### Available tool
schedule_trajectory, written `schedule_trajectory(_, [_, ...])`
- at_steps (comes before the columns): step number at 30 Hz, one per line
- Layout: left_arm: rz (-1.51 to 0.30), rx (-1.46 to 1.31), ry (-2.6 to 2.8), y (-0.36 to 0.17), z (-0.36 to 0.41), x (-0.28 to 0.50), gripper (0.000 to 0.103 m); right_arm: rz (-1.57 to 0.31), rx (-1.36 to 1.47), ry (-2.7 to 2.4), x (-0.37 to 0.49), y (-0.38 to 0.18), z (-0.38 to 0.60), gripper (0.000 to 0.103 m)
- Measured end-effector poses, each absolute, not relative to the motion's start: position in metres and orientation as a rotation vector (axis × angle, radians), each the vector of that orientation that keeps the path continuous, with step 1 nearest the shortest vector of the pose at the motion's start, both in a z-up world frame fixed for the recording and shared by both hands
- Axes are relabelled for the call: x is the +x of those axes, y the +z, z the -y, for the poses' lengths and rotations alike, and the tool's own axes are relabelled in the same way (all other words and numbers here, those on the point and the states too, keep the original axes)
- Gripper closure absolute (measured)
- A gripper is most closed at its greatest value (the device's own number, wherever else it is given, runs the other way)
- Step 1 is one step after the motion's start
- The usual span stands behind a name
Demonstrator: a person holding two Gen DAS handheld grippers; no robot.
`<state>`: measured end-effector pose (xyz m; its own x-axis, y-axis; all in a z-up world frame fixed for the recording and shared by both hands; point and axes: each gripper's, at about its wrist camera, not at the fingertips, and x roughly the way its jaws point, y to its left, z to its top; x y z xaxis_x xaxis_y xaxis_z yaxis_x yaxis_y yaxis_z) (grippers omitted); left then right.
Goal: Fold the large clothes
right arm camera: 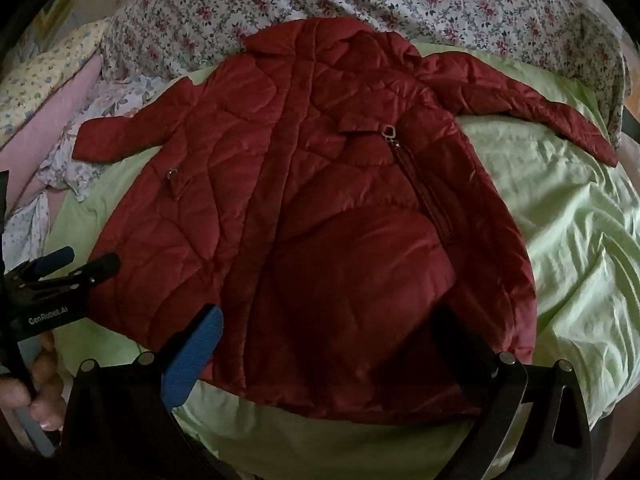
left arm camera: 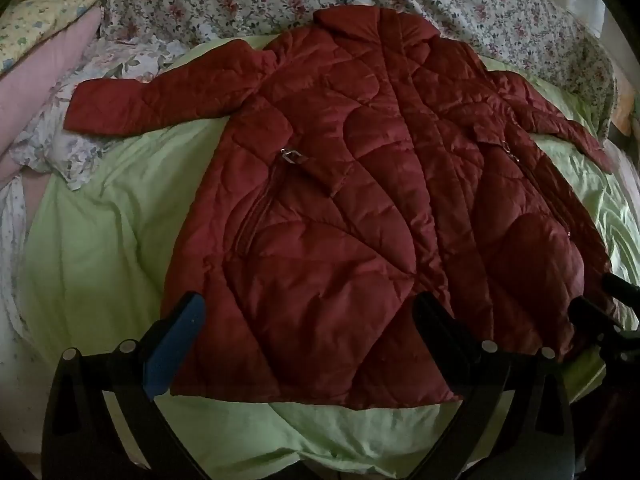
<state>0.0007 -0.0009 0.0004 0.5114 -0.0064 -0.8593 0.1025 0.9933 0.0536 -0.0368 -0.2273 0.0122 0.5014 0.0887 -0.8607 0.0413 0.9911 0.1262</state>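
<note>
The red coat (left arm camera: 340, 184) lies flat and front-up on the green sheet (left arm camera: 100, 240), collar far, hem near, long axis running straight away from both claws. The left gripper (left arm camera: 312, 328) and right gripper (right arm camera: 328, 344) hover spread wide and empty over the hem's 2 corners, each equally near. The left tool, seen from the right, reads "GenRobot.AI".

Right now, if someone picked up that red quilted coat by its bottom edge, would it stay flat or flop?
Probably flop: the red coat is soft quilted padding, and its sleeves already drape limply over the green sheet. Its puffy panels suggest it is light for its bulk. The shiny fabric may slip between pads.
</note>
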Motion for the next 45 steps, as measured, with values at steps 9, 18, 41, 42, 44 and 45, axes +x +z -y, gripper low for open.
schedule_trajectory(9, [-1.030,0.103,-0.063,0.000,0.003,-0.001,0.000,-1.043,0.132,0.034,-0.036,0.011,0.233,0.000])
schedule_trajectory(18, [-1.031,0.106,-0.063,0.000,0.006,0.004,0.000,-1.041,0.135,0.030,-0.035,0.013,0.228,0.000])
schedule_trajectory(41, [-1.073,0.058,-0.102,-0.010,0.003,0.009,0.000,-1.026,0.175,0.050,-0.030,0.012,0.233,0.000])
schedule_trajectory(42, [-1.083,0.050,-0.112,-0.010,0.003,0.011,0.000,-1.031,0.161,0.042,-0.028,0.012,0.233,0.000])
schedule_trajectory(44, [-1.089,0.042,-0.120,-0.010,0.002,0.013,0.000,-1.028,0.158,0.033,-0.027,0.012,0.237,0.000])
schedule_trajectory(45, [-1.078,0.046,-0.116,-0.010,0.001,0.015,0.000,-1.032,0.144,0.016,-0.025,0.012,0.238,0.000])
